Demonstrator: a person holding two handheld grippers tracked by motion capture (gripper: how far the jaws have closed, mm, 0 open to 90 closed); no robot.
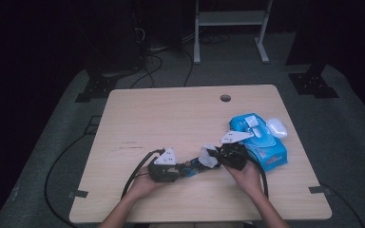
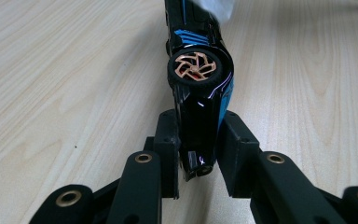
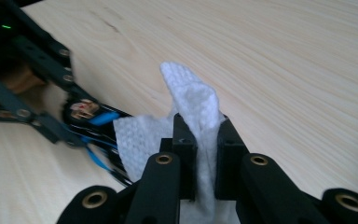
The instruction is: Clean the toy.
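One toy car (image 2: 198, 88), black with blue stripes and a copper-spoked wheel, lies low and centre on the worktop (image 1: 171, 118), pinched by the left tongs (image 2: 196, 140). The right tongs (image 3: 206, 154) pinch one white wipe (image 3: 193, 107) against it. One blue wipe pack (image 1: 261, 140) sits right; its print is unreadable.

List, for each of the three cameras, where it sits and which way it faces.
High view: above the person's side, looking forward and down on the pale wooden table; both forearms enter from below.
Left gripper view: rides the left gripper, looking along its black jaws clamped on a black-and-blue toy car.
Right gripper view: rides the right gripper, jaws pinching a white textured wipe.
Shared: both gripper views show the car and wipe.
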